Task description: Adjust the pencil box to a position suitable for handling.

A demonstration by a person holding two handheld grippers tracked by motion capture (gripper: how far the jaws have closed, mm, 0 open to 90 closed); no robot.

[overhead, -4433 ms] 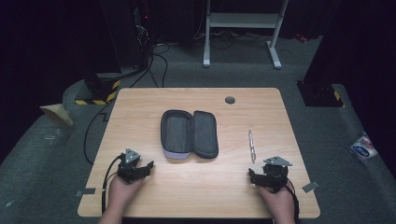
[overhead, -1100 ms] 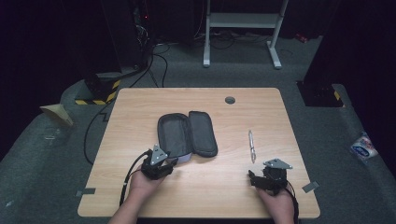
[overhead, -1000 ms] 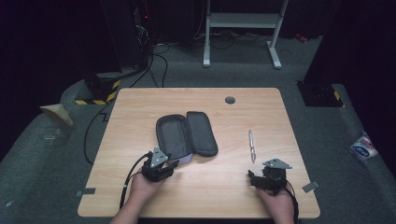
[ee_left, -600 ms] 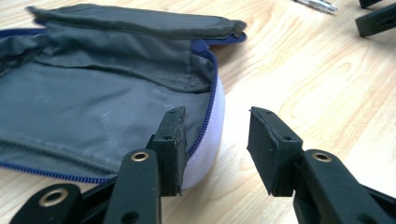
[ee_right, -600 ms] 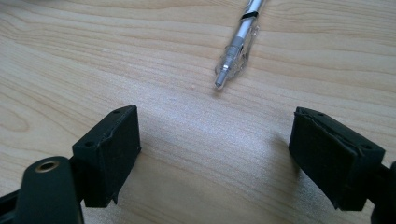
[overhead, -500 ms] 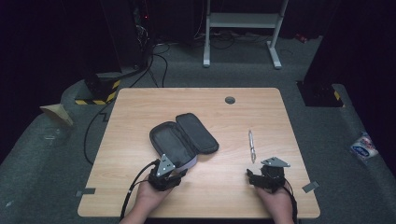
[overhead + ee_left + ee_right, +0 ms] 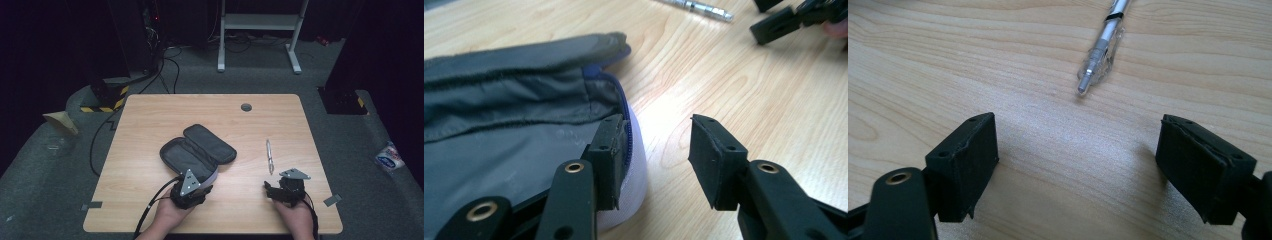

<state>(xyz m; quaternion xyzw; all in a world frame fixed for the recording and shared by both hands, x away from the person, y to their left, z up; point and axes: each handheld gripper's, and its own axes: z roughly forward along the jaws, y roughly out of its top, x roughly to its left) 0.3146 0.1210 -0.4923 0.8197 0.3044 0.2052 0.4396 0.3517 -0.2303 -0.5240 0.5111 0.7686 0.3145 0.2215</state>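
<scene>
A dark grey pencil case [image 7: 187,157] lies open and askew in the middle of the wooden table [image 7: 145,125], its lid [image 7: 212,142] folded out to the far right. My left gripper [image 7: 200,176] is open at the case's near end. In the left gripper view [image 7: 654,150] one jaw rests inside against the zip rim of the case [image 7: 499,135], the other stands apart outside it. A silver pen [image 7: 269,156] lies to the right. My right gripper [image 7: 282,184] sits open just short of the pen [image 7: 1103,42], nothing between its jaws [image 7: 1078,160].
A round cable hole [image 7: 246,107] sits near the table's far edge. On the floor are cables [image 7: 165,60], a white frame's feet [image 7: 257,65], a cardboard scrap [image 7: 61,122] at left and a white packet [image 7: 389,157] at right.
My left gripper has moved from the table's near left to the case's near end. The case has turned askew and shifted toward the near edge. The right gripper has stayed put.
</scene>
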